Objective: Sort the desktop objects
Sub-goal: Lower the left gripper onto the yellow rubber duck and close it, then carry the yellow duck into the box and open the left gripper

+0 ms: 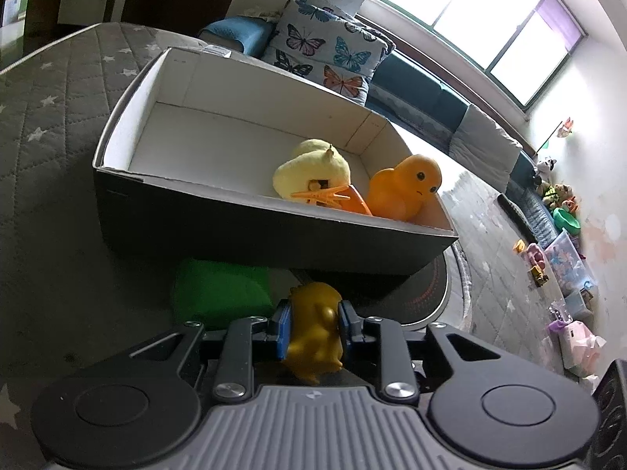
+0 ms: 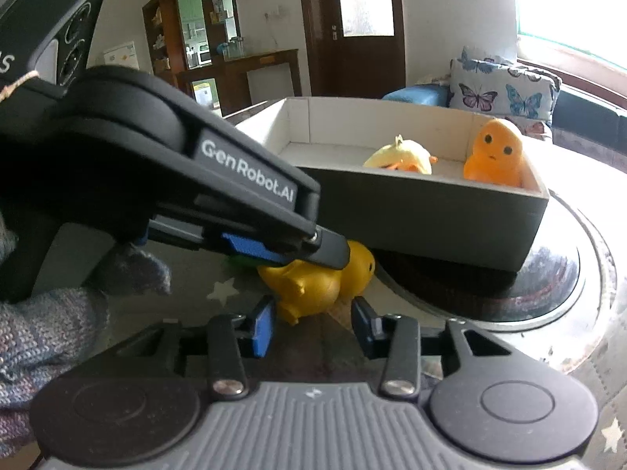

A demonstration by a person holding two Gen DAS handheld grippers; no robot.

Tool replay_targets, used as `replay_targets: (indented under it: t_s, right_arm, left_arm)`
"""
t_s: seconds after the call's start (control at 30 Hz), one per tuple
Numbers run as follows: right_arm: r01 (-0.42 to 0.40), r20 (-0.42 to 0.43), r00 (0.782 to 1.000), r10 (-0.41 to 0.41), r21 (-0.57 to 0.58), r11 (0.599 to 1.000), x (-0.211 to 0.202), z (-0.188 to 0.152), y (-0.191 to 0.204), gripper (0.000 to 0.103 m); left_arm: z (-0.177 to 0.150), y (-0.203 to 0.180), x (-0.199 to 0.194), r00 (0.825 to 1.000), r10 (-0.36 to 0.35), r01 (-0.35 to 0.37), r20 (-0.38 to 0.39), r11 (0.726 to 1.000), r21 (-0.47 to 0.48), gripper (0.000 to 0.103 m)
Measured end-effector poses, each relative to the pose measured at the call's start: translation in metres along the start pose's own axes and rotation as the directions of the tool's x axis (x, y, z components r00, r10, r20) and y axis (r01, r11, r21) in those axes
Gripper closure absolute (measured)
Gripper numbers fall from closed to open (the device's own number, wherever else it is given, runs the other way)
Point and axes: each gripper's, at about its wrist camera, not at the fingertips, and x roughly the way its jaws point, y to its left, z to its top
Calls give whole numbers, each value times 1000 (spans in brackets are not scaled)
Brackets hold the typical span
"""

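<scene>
Left gripper [image 1: 314, 323] level, low over grey quilted table cover [image 1: 47, 149], pointing at near wall of box [image 1: 235, 231]. Jaws clamped on yellow toy [image 1: 315, 333], blue pads pressing both its sides. Toy just in front of box, green object [image 1: 219, 290] beside it. Right gripper [image 2: 313, 323] behind toy, jaws parted wide, holding nothing. Gloved hand [image 2: 47, 325] grips left gripper handle. Orange toy [image 1: 405, 188], pale yellow plush [image 1: 311, 170], orange clip [image 1: 325, 196] inside box.
</scene>
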Motion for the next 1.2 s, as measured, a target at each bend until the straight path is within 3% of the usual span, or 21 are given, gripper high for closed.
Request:
replay_targets:
  t_s: [0.4, 0.7, 0.93, 1.2]
  right_arm:
    - [-1, 3, 1000, 1, 4, 1000, 8, 0, 0, 65]
    - [13, 23, 1000, -13, -25, 1000, -6, 6, 4, 66]
    - [34, 113, 993, -23, -96, 995, -23, 47, 7, 66]
    - [5, 132, 991, 12, -122, 993, 8, 103, -4, 66]
  left_arm:
    - [2, 1, 7, 999, -29, 29, -45, 1000, 2, 70]
    - [8, -8, -5, 999, -32, 32, -15, 999, 10, 70]
    - [45, -7, -9, 999, -23, 23, 48, 1000, -10, 71]
    - [87, -6, -13, 993, -11, 15, 119, 999, -33, 74]
